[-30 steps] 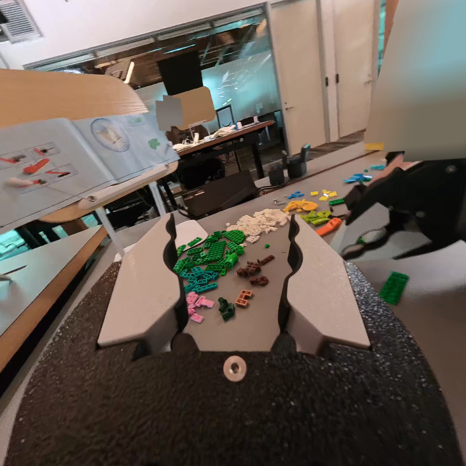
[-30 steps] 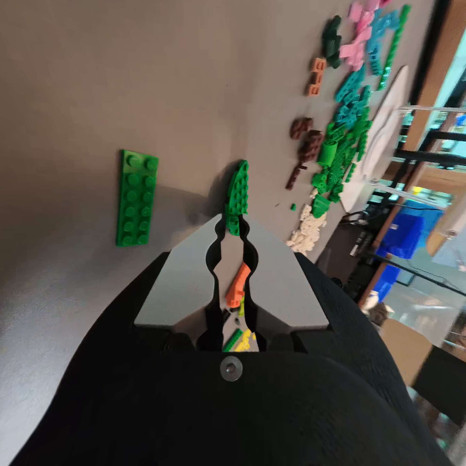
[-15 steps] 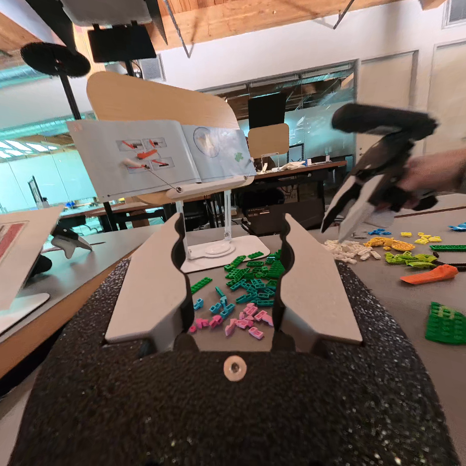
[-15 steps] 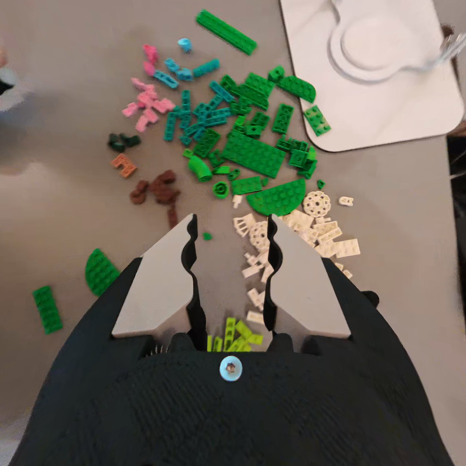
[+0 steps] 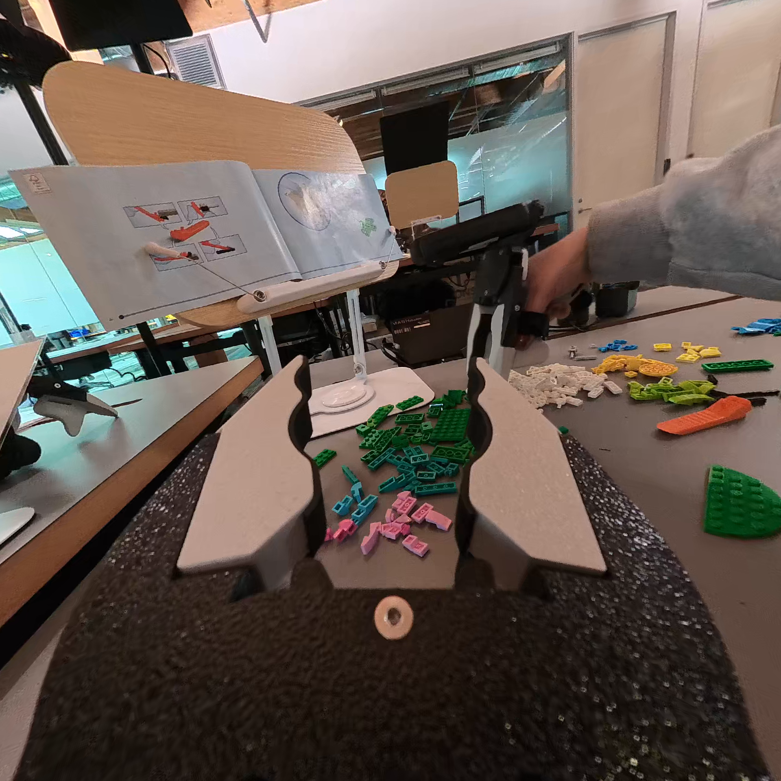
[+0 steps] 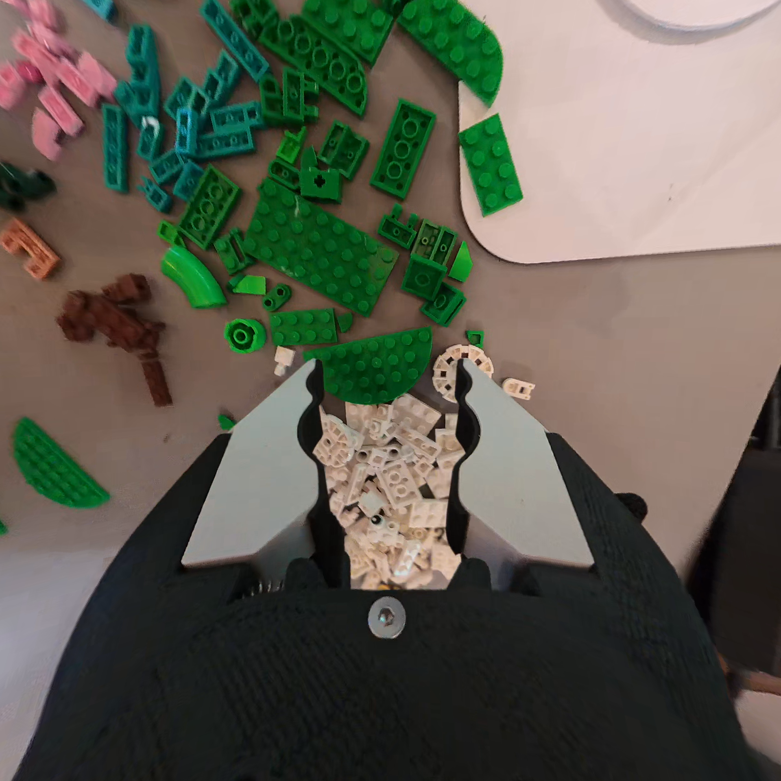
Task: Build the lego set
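Grey and matte, the work surface carries loose plastic building pieces sorted by colour, inside an office room with glass walls and other desks behind. Nothing is assembled as far as either view shows: every pile lies loose and no two pieces can be seen joined, so whatever building is meant is barely begun.

One open instruction booklet rests on one wooden stand with a white base. One orange wedge-shaped separator piece lies alone to the right.

The left tool hovers above the pink pieces and teal pieces, its jaws spread wide with nothing between them.

The right tool hangs over the heap of small white pieces, also spread and grasping nothing. A green half-round studded plate lies on the surface between its fingertips, apart from both pads; a white round wheel-like piece sits by the right fingertip.

Counted: two green half-round plates in the right wrist view, the second well off to the left; one large green rectangular plate; one green curved piece; one tan bracket piece. The piles themselves are too many to count; brown pieces form one small cluster.
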